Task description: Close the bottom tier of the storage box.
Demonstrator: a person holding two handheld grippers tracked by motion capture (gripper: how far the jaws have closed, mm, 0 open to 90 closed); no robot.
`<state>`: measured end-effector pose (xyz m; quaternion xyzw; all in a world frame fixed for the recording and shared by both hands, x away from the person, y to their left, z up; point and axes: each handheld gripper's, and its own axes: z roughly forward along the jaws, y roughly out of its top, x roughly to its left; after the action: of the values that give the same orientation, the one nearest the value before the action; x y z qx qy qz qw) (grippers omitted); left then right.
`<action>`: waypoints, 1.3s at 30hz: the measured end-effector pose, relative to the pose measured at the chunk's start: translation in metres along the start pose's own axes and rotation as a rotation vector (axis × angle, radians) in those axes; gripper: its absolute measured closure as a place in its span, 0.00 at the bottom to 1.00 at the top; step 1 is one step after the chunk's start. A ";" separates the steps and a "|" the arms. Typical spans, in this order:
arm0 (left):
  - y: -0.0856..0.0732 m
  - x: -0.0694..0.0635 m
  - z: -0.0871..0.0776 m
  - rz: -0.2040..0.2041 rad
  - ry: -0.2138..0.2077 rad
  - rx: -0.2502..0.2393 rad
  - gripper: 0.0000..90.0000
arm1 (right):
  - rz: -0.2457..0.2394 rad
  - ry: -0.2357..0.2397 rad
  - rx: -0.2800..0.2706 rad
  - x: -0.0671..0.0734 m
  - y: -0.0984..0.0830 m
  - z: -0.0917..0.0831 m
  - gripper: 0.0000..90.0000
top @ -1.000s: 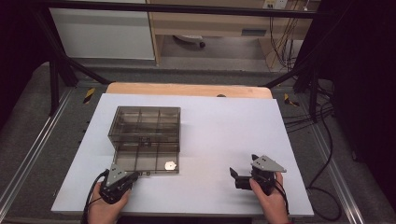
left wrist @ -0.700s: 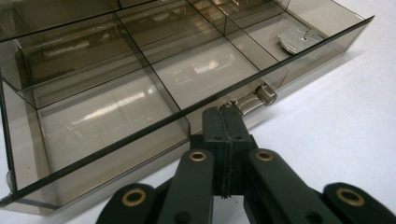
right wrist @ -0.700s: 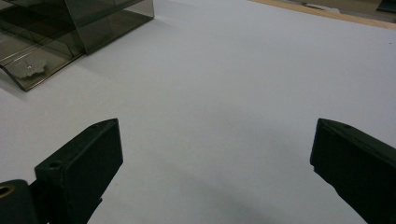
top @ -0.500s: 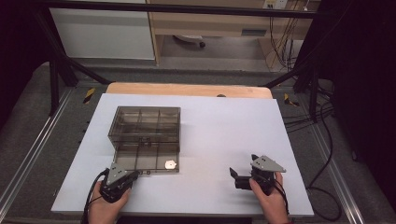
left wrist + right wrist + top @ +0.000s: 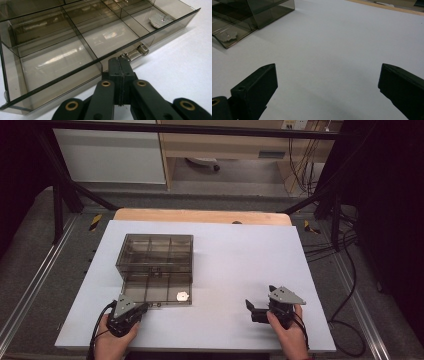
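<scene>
A smoky clear compartment box [image 5: 156, 251] lies on the white table [image 5: 235, 260]; its low front part [image 5: 62, 57] is split by dividers. A small crumpled silvery piece [image 5: 183, 295] [image 5: 158, 20] [image 5: 228, 36] rests in the front right compartment. My left gripper [image 5: 142, 307] [image 5: 120, 60] is shut, its tips right at the box's front wall beside the metal latch [image 5: 137, 51]; nothing shows between the pads. My right gripper [image 5: 251, 311] [image 5: 327, 67] sits open over bare table to the right of the box, with nothing between its fingers.
A wooden board edge [image 5: 200, 216] runs along the table's far side. Cables [image 5: 345, 285] hang off the right side. Black frame bars [image 5: 65, 190] stand at the far left and right, and a floor lies beyond.
</scene>
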<state>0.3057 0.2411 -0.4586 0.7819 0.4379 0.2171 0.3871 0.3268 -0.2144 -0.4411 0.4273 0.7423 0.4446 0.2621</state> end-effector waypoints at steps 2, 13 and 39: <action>0.000 0.000 0.000 0.000 0.000 0.000 1.00 | -0.001 0.000 0.000 0.000 0.000 0.001 0.03; 0.001 0.001 0.000 0.001 -0.004 0.004 1.00 | -0.007 0.003 0.004 0.000 0.000 0.000 0.03; 0.012 0.007 0.009 -0.009 -0.026 0.044 1.00 | -0.009 0.009 0.006 0.001 0.000 0.000 0.03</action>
<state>0.3220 0.2394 -0.4545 0.7911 0.4409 0.1956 0.3762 0.3264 -0.2138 -0.4407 0.4227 0.7467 0.4433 0.2594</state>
